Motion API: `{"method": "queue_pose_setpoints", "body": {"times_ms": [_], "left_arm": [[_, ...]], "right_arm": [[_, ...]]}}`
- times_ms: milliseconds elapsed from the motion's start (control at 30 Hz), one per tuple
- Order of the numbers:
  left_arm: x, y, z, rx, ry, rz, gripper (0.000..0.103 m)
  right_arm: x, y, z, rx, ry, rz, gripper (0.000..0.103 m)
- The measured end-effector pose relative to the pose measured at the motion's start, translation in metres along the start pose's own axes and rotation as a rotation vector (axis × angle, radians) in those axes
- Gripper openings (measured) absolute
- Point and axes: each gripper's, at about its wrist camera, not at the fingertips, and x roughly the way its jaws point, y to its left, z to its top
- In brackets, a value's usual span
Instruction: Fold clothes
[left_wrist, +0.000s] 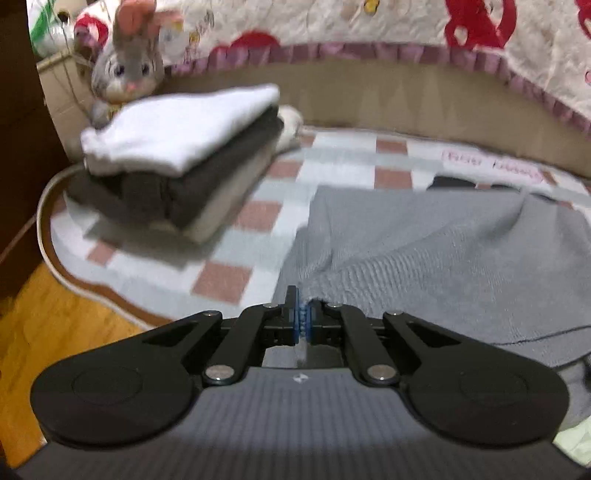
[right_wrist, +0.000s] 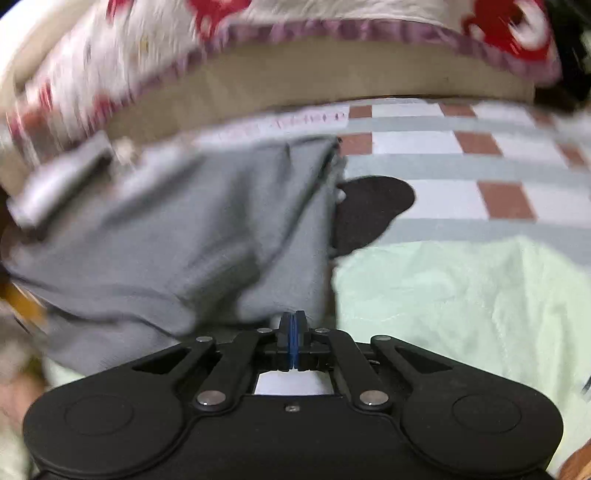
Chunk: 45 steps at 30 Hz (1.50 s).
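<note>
Black linkage arms fill the bottom of both wrist views. Left gripper (left_wrist: 303, 314) has its blue pads pinched together on a ribbed edge of the grey knit garment (left_wrist: 424, 251), which spreads over the checked bedspread (left_wrist: 229, 273). Right gripper (right_wrist: 292, 332) is closed too, at the garment's (right_wrist: 177, 229) lower edge; whether cloth is caught there I cannot tell. Beside it lie a pale green cloth (right_wrist: 461, 302) and a dark item (right_wrist: 369, 210). Farther left sits a stack of folded clothes (left_wrist: 177, 147), white on top, with a plush rabbit (left_wrist: 127, 70) behind it.
</note>
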Motion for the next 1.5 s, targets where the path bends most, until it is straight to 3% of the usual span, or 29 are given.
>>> {"method": "queue_pose_setpoints", "body": {"times_ms": [100,167,233,300,333,367,467,533,567,700,767,867,1000,1067,1200,1267,1300,1333,1367,1400,1433,1500], "left_arm": [[0.011,0.001,-0.003,0.042,0.106,-0.006,0.018],[0.019,0.002,-0.008,0.055,0.182,-0.005,0.045],[0.011,0.008,-0.007,0.018,0.181,-0.049,0.046],[-0.003,0.019,0.005,-0.051,0.128,-0.123,0.049],[-0.007,0.026,0.013,-0.088,0.084,-0.148,0.056],[-0.009,0.032,0.023,-0.122,0.035,-0.167,0.065],[0.014,0.044,0.052,-0.184,-0.021,-0.171,0.072],[0.049,0.036,0.07,-0.145,-0.004,-0.173,0.075],[0.07,0.029,0.075,-0.111,0.015,-0.189,0.08],[0.159,0.011,0.075,-0.016,0.2,-0.146,0.079],[0.18,0.007,0.068,0.026,0.234,-0.12,0.078],[0.185,0.011,0.057,0.011,0.231,-0.152,0.079],[0.194,0.028,0.05,-0.113,0.304,-0.262,0.079],[0.204,0.033,0.046,-0.182,0.351,-0.327,0.082],[0.203,0.024,0.042,-0.14,0.318,-0.294,0.084],[0.204,0.014,0.039,-0.097,0.291,-0.28,0.095],[0.204,0.007,0.038,-0.064,0.278,-0.273,0.095],[0.204,0.001,0.036,-0.03,0.259,-0.268,0.094],[0.201,-0.004,0.035,0.0,0.232,-0.27,0.078],[0.196,-0.007,0.035,0.019,0.207,-0.286,0.061],[0.188,-0.009,0.037,0.032,0.184,-0.311,0.02],[0.172,-0.021,0.037,0.107,0.131,-0.269,0.019]], "right_arm": [[-0.011,-0.013,0.003,0.061,-0.034,0.051,0.003],[-0.006,-0.016,0.013,0.079,-0.027,0.065,0.009],[0.0,-0.012,0.025,0.079,-0.026,0.073,0.014],[0.007,-0.005,0.038,0.058,-0.022,0.082,0.045],[0.016,-0.005,0.05,0.064,-0.02,0.088,0.067],[0.025,-0.004,0.063,0.07,-0.019,0.094,0.072],[0.053,-0.004,0.1,0.089,-0.012,0.111,0.074],[0.085,-0.015,0.12,0.167,0.019,0.113,0.074],[0.1,-0.021,0.124,0.193,0.045,0.112,0.074],[0.152,-0.04,0.133,0.283,0.144,0.103,0.074],[0.165,-0.046,0.129,0.305,0.185,0.094,0.074],[0.161,-0.052,0.121,0.311,0.21,0.131,0.074],[0.159,-0.053,0.11,0.284,0.28,0.217,0.075],[0.16,-0.055,0.108,0.304,0.284,0.272,0.084],[0.167,-0.059,0.107,0.356,0.233,0.34,0.086],[0.171,-0.048,0.109,0.313,0.176,0.317,0.086],[0.173,-0.038,0.11,0.26,0.144,0.291,0.085],[0.174,-0.027,0.111,0.197,0.116,0.263,0.071],[0.175,-0.02,0.11,0.163,0.099,0.238,0.038],[0.176,-0.012,0.11,0.128,0.083,0.214,0.03],[0.177,-0.005,0.109,0.096,0.065,0.19,0.029],[0.166,0.004,0.108,0.052,0.011,0.144,0.027]]}}
